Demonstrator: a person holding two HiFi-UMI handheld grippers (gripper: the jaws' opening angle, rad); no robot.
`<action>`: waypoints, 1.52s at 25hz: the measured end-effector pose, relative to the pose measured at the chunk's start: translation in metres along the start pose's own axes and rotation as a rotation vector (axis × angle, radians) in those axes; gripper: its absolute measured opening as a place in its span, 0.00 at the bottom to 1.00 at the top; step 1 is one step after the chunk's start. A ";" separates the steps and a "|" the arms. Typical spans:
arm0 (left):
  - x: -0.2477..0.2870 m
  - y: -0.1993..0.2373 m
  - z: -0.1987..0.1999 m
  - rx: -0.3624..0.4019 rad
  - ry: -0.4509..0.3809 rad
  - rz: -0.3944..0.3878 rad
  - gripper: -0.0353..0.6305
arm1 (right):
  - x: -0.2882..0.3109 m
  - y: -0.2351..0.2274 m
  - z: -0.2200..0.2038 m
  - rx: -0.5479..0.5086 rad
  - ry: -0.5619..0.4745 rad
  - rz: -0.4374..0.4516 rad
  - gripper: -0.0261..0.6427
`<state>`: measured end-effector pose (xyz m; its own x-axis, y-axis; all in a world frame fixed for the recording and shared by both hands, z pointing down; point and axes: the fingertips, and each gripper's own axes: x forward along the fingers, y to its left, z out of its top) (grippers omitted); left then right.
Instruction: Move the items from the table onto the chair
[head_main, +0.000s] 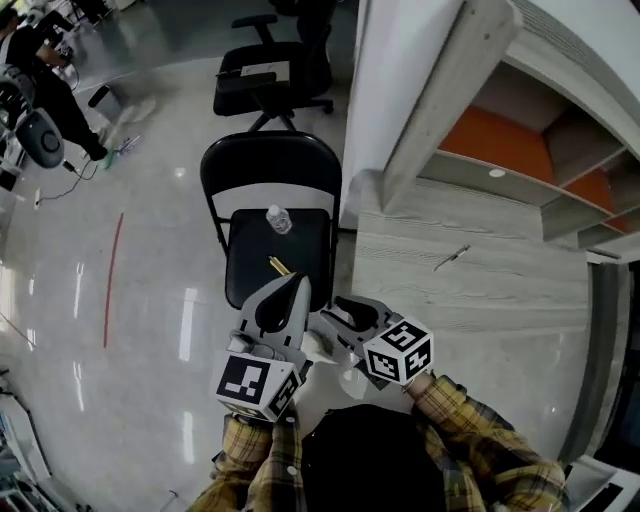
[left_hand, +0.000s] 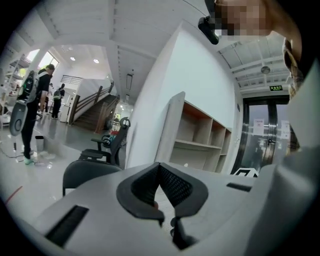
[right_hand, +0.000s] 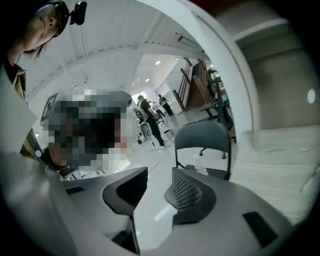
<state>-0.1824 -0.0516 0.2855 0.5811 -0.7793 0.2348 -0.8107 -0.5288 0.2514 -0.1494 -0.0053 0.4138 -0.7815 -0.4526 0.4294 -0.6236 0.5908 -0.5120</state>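
A black folding chair (head_main: 272, 190) stands left of the pale wood table (head_main: 500, 285). On its seat stand a small clear bottle (head_main: 278, 220) and a thin yellow item (head_main: 279, 266). A slim pen-like item (head_main: 451, 258) lies on the table. My left gripper (head_main: 297, 284) hovers over the seat's front edge, its pads touching at the tips with nothing visible between them (left_hand: 159, 166). My right gripper (head_main: 341, 306) is just beside it, open and empty (right_hand: 160, 173). The right gripper view shows the chair (right_hand: 202, 134) and the bottle (right_hand: 200, 169) ahead.
A black office chair (head_main: 268, 72) stands behind the folding chair. A white pillar (head_main: 400, 90) and a shelf unit with orange backing (head_main: 520, 150) rise behind the table. A person (head_main: 40, 60) stands far left. A red line (head_main: 112, 280) marks the glossy floor.
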 end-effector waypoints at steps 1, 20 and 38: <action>0.010 -0.020 0.003 0.006 -0.003 -0.031 0.06 | -0.024 -0.015 0.001 -0.017 -0.007 -0.034 0.28; 0.170 -0.290 -0.024 0.024 0.030 -0.179 0.06 | -0.276 -0.272 -0.028 -0.382 0.220 -0.168 0.28; 0.186 -0.283 -0.081 -0.073 0.124 0.045 0.06 | -0.187 -0.368 -0.085 -1.091 0.698 0.124 0.28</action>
<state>0.1612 -0.0193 0.3342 0.5522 -0.7518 0.3603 -0.8315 -0.4649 0.3042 0.2280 -0.0809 0.5849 -0.4498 -0.1101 0.8863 0.0493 0.9878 0.1477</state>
